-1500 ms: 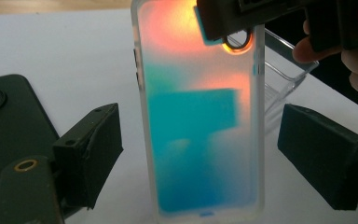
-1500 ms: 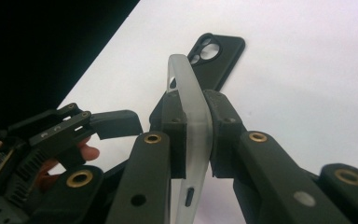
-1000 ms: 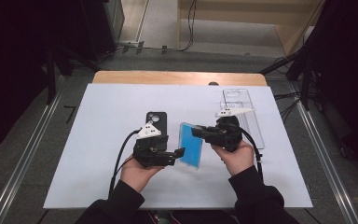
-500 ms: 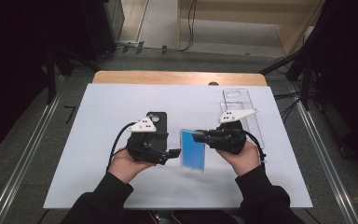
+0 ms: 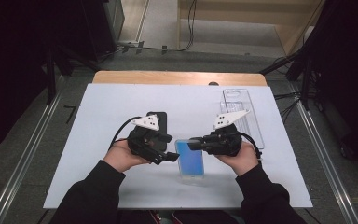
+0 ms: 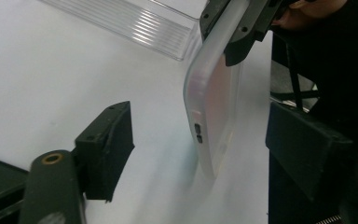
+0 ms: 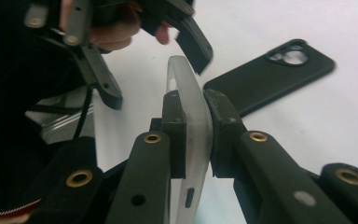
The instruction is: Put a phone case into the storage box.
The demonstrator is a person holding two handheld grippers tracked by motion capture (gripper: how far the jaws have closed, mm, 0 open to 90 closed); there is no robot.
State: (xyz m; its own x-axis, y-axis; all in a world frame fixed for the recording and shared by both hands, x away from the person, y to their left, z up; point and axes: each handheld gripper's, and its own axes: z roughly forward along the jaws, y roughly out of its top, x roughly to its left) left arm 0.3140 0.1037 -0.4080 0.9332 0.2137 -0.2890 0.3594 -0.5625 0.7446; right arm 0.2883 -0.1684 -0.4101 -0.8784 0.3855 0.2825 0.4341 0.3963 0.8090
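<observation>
R claw (image 5: 192,143) clamped on top edge of phone (image 5: 189,157) in frosted clear case; pads press both faces, seen close in right gripper view (image 7: 193,135). Phone sits mid-worktop (image 5: 98,116) w/ blue screen up, far end raised by the grip, near end at the surface. L claw (image 5: 171,156) just beside phone's left edge, jaws apart and just been closing a bit; phone stands between them (image 6: 212,102), no pad contact. Black case (image 5: 161,119) lies flat behind L claw. Clear tray (image 5: 240,100) at right rear.
</observation>
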